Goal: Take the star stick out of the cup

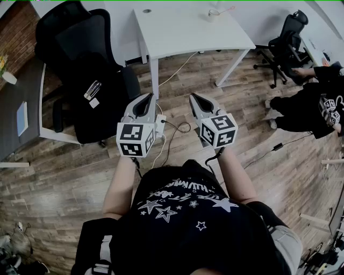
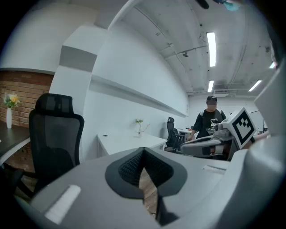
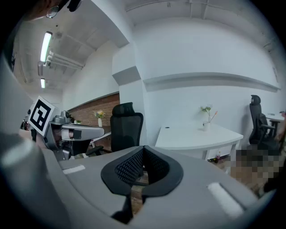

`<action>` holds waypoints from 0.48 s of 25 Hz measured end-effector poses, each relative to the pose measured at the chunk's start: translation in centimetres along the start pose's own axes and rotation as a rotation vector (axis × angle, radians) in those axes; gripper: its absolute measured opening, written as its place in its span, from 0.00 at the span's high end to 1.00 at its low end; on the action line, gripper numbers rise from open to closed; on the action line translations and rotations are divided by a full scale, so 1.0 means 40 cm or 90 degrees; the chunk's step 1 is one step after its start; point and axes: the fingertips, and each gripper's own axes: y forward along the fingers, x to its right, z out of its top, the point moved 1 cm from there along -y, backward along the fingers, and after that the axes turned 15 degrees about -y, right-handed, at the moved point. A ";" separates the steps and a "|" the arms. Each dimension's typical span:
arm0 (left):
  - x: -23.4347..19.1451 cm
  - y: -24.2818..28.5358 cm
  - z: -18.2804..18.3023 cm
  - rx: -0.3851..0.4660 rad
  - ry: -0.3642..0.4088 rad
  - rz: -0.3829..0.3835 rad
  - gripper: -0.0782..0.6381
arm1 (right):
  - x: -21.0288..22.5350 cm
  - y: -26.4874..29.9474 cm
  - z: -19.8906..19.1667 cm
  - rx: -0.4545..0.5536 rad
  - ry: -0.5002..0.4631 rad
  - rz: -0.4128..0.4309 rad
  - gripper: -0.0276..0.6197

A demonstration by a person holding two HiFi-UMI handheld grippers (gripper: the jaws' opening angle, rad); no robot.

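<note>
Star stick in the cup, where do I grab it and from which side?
Probably pinch the star stick above the rim of the cup, coming down on its right side in the right gripper view: it leans out that way, clear of the green sprig.

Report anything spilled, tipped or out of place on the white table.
Nothing stands out. The cup stands upright near the far edge of the white table, with the stick inside it; nothing is spilled around it.

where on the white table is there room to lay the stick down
Nearly all the table is bare: the stretch from the cup at its far edge to the near edge, and left to the hole. Only the cup's spot is taken.
</note>
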 end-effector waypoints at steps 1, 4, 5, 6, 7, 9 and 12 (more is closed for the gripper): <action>-0.003 0.003 -0.001 0.000 -0.001 0.002 0.89 | 0.002 0.004 -0.002 0.001 0.000 0.002 0.93; -0.007 0.012 -0.006 -0.002 -0.003 0.007 0.89 | 0.011 0.014 -0.007 0.001 0.003 0.005 0.93; -0.007 0.014 -0.009 -0.004 -0.003 0.007 0.89 | 0.015 0.016 -0.009 0.001 0.006 0.005 0.93; -0.007 0.016 -0.013 -0.006 -0.003 0.007 0.89 | 0.017 0.017 -0.011 0.001 0.008 0.004 0.93; -0.007 0.017 -0.016 -0.007 -0.005 0.008 0.89 | 0.019 0.018 -0.013 0.000 0.010 0.003 0.93; -0.010 0.020 -0.021 -0.006 -0.013 0.007 0.89 | 0.021 0.020 -0.018 -0.004 0.013 0.002 0.93; -0.014 0.025 -0.026 -0.012 -0.021 0.004 0.89 | 0.019 0.026 -0.020 -0.009 0.014 0.003 0.93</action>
